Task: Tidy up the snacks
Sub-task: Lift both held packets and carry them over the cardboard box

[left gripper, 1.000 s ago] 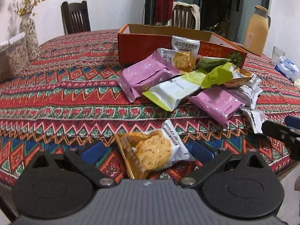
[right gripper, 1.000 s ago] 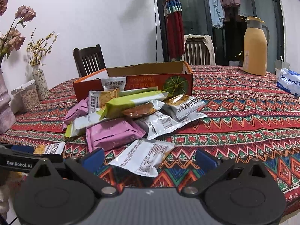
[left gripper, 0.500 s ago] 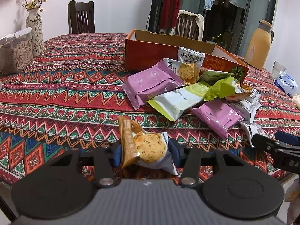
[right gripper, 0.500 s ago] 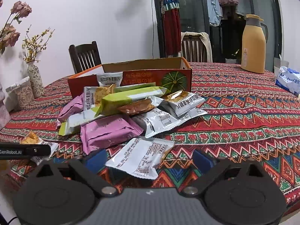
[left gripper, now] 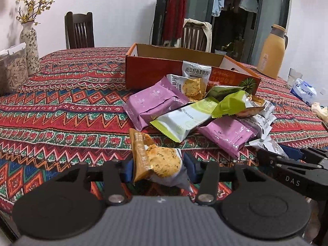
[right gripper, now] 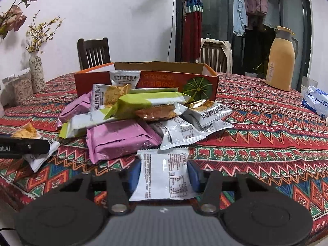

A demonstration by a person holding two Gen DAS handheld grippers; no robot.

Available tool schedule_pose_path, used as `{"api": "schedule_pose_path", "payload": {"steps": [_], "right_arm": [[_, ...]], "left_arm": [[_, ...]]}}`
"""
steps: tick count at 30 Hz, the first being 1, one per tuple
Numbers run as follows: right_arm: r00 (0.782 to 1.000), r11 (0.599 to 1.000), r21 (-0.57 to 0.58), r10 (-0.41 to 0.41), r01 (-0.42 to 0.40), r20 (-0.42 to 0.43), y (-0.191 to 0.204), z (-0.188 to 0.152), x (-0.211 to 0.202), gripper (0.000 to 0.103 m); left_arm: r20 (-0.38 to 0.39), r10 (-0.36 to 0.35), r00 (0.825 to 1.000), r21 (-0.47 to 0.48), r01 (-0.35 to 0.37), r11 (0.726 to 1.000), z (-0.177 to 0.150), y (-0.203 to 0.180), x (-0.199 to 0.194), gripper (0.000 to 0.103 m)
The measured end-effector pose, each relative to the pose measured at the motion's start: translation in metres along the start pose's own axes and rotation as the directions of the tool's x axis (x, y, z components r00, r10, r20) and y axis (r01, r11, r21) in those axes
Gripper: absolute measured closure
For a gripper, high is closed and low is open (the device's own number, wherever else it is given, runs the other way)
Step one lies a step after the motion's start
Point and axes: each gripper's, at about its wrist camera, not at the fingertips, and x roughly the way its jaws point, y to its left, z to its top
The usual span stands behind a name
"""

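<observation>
My left gripper [left gripper: 158,169] is shut on a cracker packet [left gripper: 157,162] and holds it upright just above the tablecloth. The packet also shows in the right wrist view [right gripper: 30,141] at the left. My right gripper [right gripper: 164,173] is shut on a white snack packet [right gripper: 164,176] lying label side up at the near edge of the pile. A pile of snack packets [right gripper: 131,119] in purple, green and white lies in front of an open orange cardboard box [right gripper: 164,78]. The box [left gripper: 164,65] has one white packet [left gripper: 195,70] leaning against it.
A yellow thermos jug [right gripper: 280,61] and a tissue pack [right gripper: 316,100] stand at the right. A flower vase [left gripper: 29,47] and a clear container [left gripper: 12,69] stand at the left. Two chairs [right gripper: 93,51] stand behind the table. The table's near edge is just below both grippers.
My right gripper has closed on the white packet. My left gripper, shut on the cracker packet since half a second ago, has lifted it slightly.
</observation>
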Motion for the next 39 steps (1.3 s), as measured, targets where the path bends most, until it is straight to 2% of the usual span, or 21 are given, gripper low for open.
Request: {"api": "schedule_pose_path", "payload": {"steps": [3,14,25,39], "right_arm": [[1.000,1.000,0.014,0.010,-0.010,0.004,-0.003,0.001,-0.004,0.063],[0.996,1.000,0.027,-0.006,0.003,0.091,-0.009,0.013,-0.028,0.063],[0.986,0.999,0.039,-0.008,0.002,0.166,-0.014,0.037,-0.029,0.063],[0.965,0.999,0.048,-0.019,0.006,0.260,-0.023,0.090,-0.007,0.063]], "left_arm": [[0.009,-0.016,1.000,0.011,0.016,1.000,0.001,0.000,0.000,0.054],[0.062,-0.049,0.997,0.033,0.047,0.998,0.012,-0.006,-0.005,0.054],[0.143,-0.064,0.988,0.028,0.060,0.998,0.043,-0.013,-0.011,0.054],[0.280,-0.062,0.958,0.038,0.053,0.998,0.099,-0.031,-0.006,0.054]]}}
